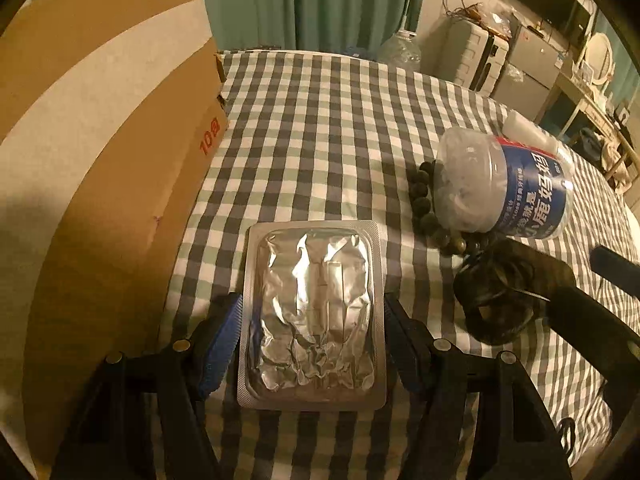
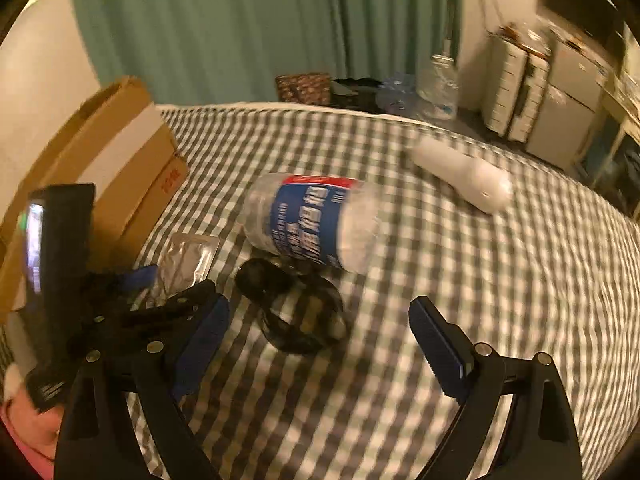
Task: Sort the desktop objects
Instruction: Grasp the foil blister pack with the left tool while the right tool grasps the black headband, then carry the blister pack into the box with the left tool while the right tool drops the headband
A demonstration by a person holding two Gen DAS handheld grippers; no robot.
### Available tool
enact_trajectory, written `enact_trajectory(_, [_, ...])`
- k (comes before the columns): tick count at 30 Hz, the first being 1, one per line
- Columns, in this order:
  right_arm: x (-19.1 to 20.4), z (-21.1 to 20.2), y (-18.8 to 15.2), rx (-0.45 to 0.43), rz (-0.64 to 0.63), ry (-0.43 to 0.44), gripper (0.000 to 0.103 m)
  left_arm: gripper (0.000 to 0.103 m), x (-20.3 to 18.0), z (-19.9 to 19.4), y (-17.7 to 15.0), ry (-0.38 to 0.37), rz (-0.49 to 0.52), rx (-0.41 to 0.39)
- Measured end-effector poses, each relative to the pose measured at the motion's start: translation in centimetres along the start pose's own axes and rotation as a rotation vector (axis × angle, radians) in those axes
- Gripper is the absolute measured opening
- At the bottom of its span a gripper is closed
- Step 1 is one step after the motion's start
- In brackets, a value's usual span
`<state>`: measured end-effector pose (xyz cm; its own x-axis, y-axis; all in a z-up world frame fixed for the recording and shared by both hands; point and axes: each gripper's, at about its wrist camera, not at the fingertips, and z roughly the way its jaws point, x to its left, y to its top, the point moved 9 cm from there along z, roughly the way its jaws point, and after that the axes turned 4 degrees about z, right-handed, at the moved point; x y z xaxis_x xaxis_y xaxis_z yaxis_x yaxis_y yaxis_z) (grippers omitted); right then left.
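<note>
Dim warm light, foil pack (image 1: 312, 312) glare, right wrist view motion-blurred, fisheye-bent edges

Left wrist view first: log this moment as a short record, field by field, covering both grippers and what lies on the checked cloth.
surface: checked cloth
left gripper: fingers at both sides of the foil pack; contact unclear
right gripper: open, nothing between its fingers
clear jar: on its side, blue label
bead bracelet: beside the jar
black coil: ahead of the right gripper
white bottle: lying down, far side
cardboard box: at the cloth's left edge
</note>
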<state>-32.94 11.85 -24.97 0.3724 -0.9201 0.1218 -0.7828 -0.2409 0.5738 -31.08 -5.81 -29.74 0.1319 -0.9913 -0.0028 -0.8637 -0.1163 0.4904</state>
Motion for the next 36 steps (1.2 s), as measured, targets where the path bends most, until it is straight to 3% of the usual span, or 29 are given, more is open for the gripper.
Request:
enact_trajectory(6, [0.6,3.6,0.4,0.064,-0.022,0.018,0.088,0.070,-0.4,-0.1,-0.9,0.061,0.025,0.009])
enact_trajectory(10, [1.0,5.1,-0.6,0.109,-0.042,0.033,0.065,0.070,-1.1,0.2,-0.8,0.082,0.043,0.006])
enact_trajectory(18, [0.5,3.3,-0.4,0.058,-0.040,-0.023,0.061,0.070,-2.0,0.0,-0.4,0.094,0.042,-0.014])
enact_trajectory(27, [0.7,-2.5,0.3,-0.025,-0.022,-0.061,0.061,0.070,-4.0,-3.9,0.5,0.073,0.038,-0.059])
enact_trajectory(36, [3.9,-12.8,3.1,-0.201,-0.023,-0.054,0.061,0.070,-4.5,-15.4,2.8,0.037,0.050,-0.231])
